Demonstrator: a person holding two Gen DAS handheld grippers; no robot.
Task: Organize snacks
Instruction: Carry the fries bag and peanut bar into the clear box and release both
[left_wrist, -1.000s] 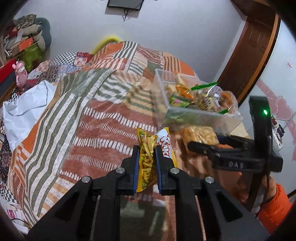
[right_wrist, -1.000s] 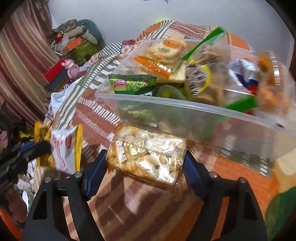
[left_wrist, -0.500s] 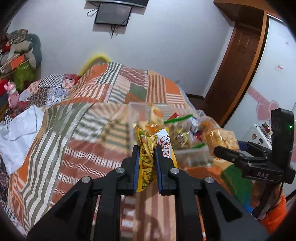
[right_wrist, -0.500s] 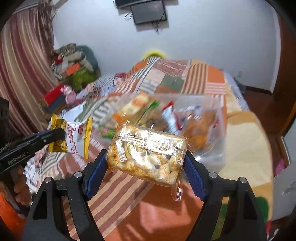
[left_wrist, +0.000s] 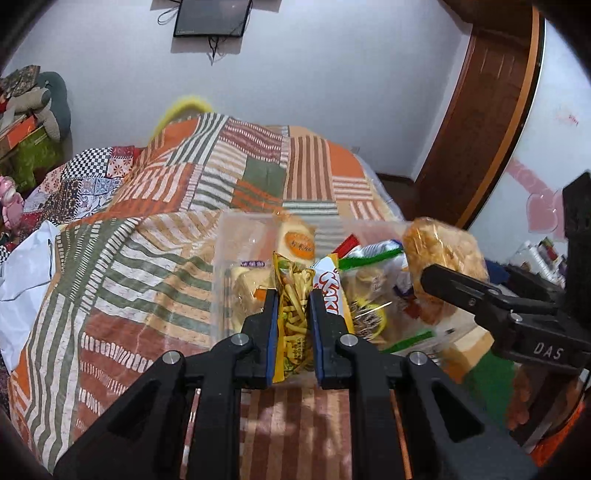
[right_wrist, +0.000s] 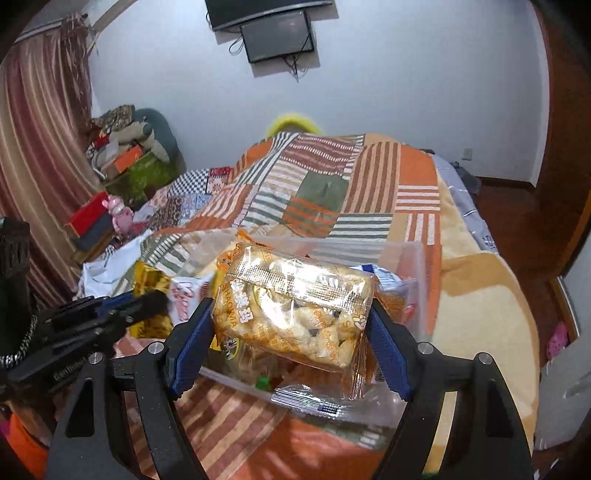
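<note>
My left gripper (left_wrist: 293, 299) is shut on a yellow fries snack bag (left_wrist: 293, 314) and holds it above the near wall of a clear plastic bin (left_wrist: 236, 236) full of snack packs. My right gripper (right_wrist: 291, 325) is shut on a clear pack of golden puffed snacks (right_wrist: 295, 306) and holds it over the bin (right_wrist: 417, 266). The right gripper and its pack (left_wrist: 443, 254) show at the right of the left wrist view. The left gripper and the yellow bag (right_wrist: 147, 280) show at the left of the right wrist view.
The bin stands on a striped patchwork bedspread (left_wrist: 155, 229). A white cloth (left_wrist: 22, 266) lies at the bed's left edge. Boxes and stuffed toys (right_wrist: 125, 147) pile by the curtain. A wooden door (left_wrist: 480, 129) is at the right.
Both grippers have risen with their packs and moved over the bin. The bin now sits lower and nearer in both views.
</note>
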